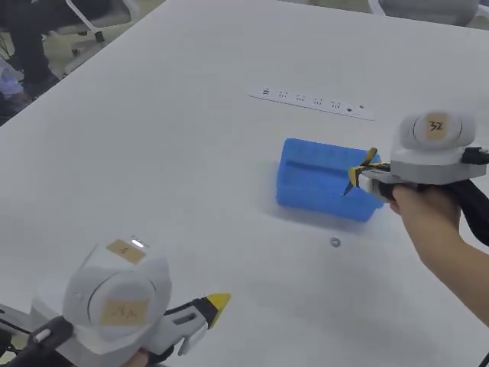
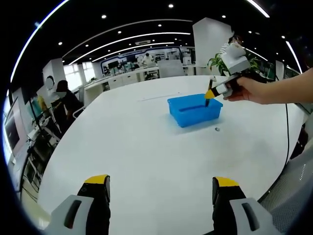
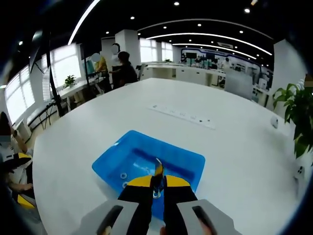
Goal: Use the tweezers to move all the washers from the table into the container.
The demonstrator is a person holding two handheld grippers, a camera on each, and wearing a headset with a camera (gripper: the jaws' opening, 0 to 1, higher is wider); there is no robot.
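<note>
A blue container [image 1: 306,180] stands right of centre on the white table. My right gripper [image 1: 357,174] hovers over its right end, shut on the tweezers [image 3: 158,169], whose tips point down into the container [image 3: 142,154]. Two small washers [image 3: 123,175] lie on its floor. One washer [image 1: 335,242] rests on the table just in front of the container, and it also appears as a small washer [image 2: 217,129] in the left gripper view. My left gripper [image 1: 210,310] stays low at the near left, open [image 2: 159,183], with nothing between its jaws.
A flat white power strip [image 1: 313,102] lies on the table beyond the container. The table's right edge [image 2: 274,181] runs close to the person's arm. People sit at desks off the far left side.
</note>
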